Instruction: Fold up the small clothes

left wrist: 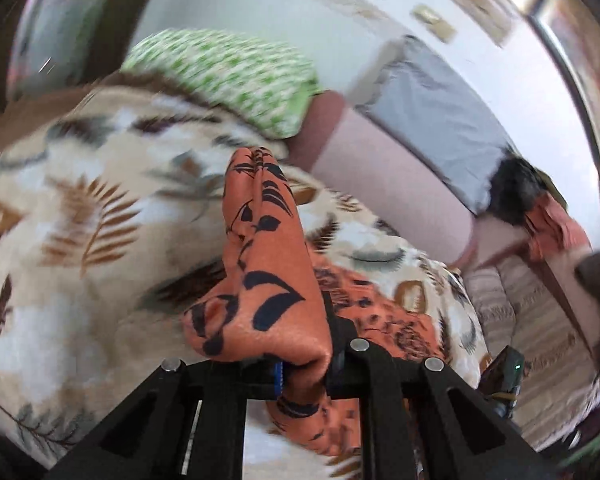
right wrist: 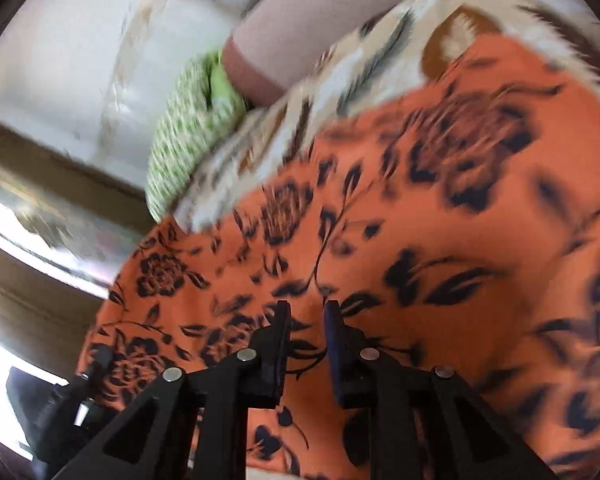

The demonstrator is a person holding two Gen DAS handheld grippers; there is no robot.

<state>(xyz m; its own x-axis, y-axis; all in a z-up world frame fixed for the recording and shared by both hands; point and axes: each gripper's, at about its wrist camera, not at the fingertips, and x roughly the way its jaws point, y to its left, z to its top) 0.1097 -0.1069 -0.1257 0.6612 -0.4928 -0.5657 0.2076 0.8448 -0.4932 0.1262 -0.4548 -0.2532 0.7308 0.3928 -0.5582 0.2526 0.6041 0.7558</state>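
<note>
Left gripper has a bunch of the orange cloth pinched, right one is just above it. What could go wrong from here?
1. The left gripper clamps a thick bunched fold of the orange cloth, not a clean edge, so the fold may come out crooked or slip loose.
2. The right gripper has a gap between its jaws and nothing visibly pinched; if it lifts now, that side may stay on the blanket.
3. Both views are blurred, so edges are hard to judge.

Blanket [left wrist: 80, 208]: cream, brown and grey leaf print, fills left of frame
Pillow [left wrist: 236, 76]: green-and-white pattern, upper centre, on blanket's far edge
Grey cushion [left wrist: 440, 120]: upper right, against pale wall
Striped fabric [left wrist: 540, 320]: lower right
</note>
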